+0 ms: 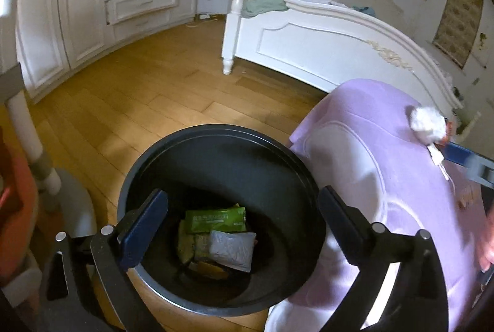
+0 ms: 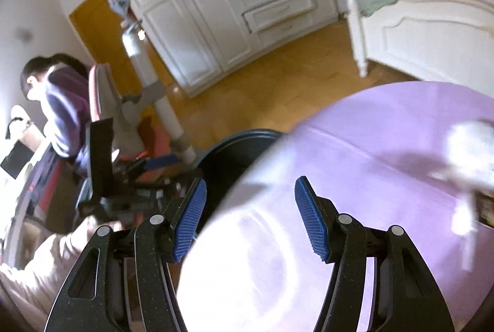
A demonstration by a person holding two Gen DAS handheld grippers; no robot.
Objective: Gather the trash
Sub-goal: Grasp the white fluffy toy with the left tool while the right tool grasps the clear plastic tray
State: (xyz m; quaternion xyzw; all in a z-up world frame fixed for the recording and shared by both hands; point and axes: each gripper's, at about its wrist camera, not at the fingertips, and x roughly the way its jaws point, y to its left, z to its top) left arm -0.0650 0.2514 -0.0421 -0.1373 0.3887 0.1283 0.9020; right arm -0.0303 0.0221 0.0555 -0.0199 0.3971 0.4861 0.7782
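Observation:
A black round trash bin (image 1: 216, 143) stands on the wooden floor beside a table with a purple cloth (image 1: 370, 153). Inside lie a green packet (image 1: 216, 219), a grey pouch (image 1: 231, 250) and other wrappers. My left gripper (image 1: 244, 227) is open and empty, right above the bin's mouth. A crumpled white tissue (image 1: 427, 123) lies on the purple cloth, blurred in the right wrist view (image 2: 469, 146). My right gripper (image 2: 250, 217) is open and empty, above the table's near edge; the bin (image 2: 234, 153) shows to its left.
A white bed (image 1: 324, 38) stands behind the table. White wardrobes (image 1: 92, 1) line the far wall. A white pole stand (image 1: 27, 128) and red chair (image 1: 15, 193) are left of the bin. A seated person (image 2: 58, 103) is at the left.

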